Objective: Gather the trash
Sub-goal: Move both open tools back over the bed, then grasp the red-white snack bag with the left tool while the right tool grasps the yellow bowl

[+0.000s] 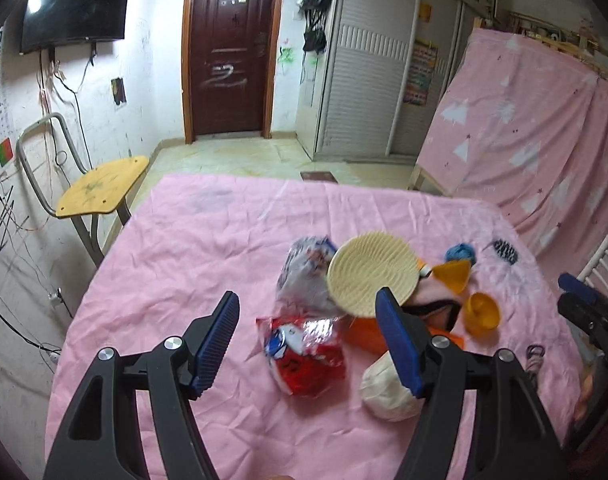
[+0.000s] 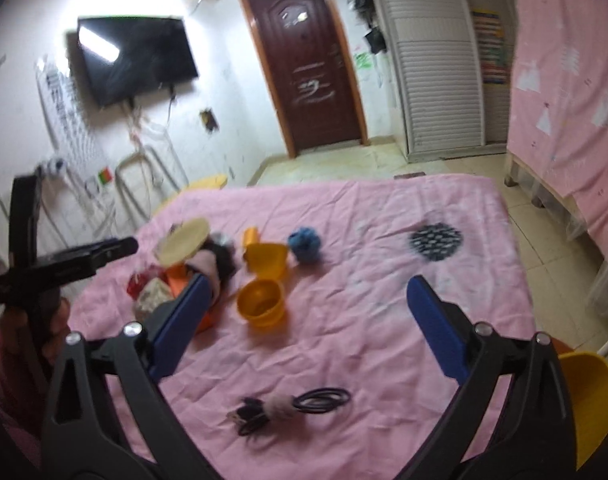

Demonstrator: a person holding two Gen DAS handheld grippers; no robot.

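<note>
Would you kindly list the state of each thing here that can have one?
left gripper: open, empty, over the wrappers.
right gripper: open, empty.
red wrapper: crumpled, lying on the sheet.
orange cup: upright, seemingly empty.
door: shut.
television: off.

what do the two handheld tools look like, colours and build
Both match: the left tool and right tool have black plastic linkage arms with silver pivot bolts and flat blue ribbed pads. A hand grips the left one's black handle.
</note>
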